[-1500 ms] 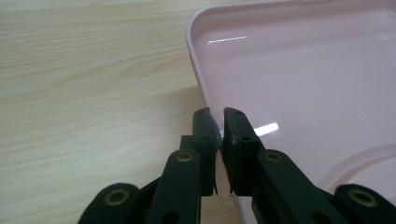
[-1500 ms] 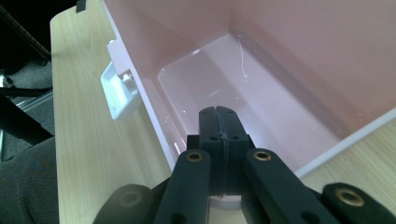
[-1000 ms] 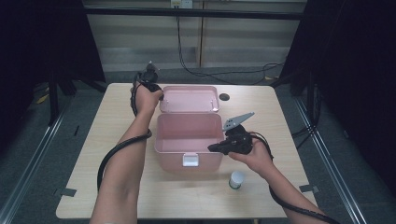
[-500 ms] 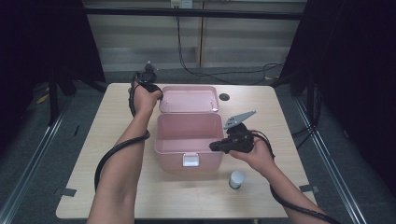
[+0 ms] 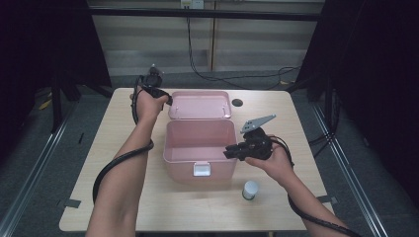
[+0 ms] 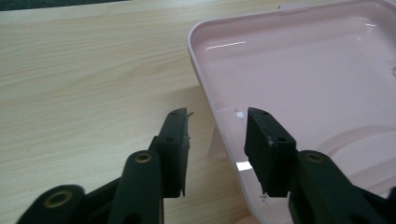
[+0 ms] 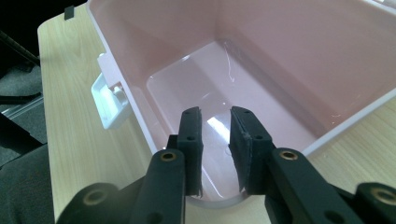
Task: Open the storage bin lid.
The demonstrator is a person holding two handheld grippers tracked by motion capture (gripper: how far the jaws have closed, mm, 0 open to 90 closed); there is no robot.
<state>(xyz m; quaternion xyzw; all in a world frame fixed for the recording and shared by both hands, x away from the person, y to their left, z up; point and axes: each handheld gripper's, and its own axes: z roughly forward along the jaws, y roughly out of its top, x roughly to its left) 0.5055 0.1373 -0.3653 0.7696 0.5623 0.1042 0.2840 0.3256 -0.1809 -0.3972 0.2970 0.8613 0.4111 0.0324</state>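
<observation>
**Grippers loosened at pink box and lid**

Pink box (image 5: 199, 148) at table (image 5: 123, 197) centre, open, inside bare and glossy. Lid (image 5: 200, 104) flat on the table at the box's twelve o'clock, hollow side up, touching or just beside the back rim. White latch (image 5: 201, 169) on the front wall, at six o'clock. Small white-capped jar (image 5: 250, 189) upright on the table at the box's four o'clock, apart from it.

Left gripper (image 5: 167, 97) at the lid's nine o'clock edge, held by the left hand (image 5: 147, 104), cable trailing down along the forearm. From the left gripper view: left gripper (image 6: 216, 154) parted, jaws straddling the lid's (image 6: 303, 84) rim, one jaw over bare wood, the other over the tray side. Clear gap on both sides of the rim; pads not pressing. Jaws just been opening, rim between them but let go.

Right gripper (image 5: 228, 154) at the box's three o'clock rim, in the right hand (image 5: 272, 158), grey three-cornered plate on top. From the right gripper view: right gripper (image 7: 215, 149) with a narrow gap, jaws reaching over the near rim and down into the box (image 7: 261, 56), latch (image 7: 109, 105) off at ten o'clock. Nothing clamped; rim passing below the pads, contact hard to judge. Jaws just been opening here too, slightly apart, holding nothing.
</observation>
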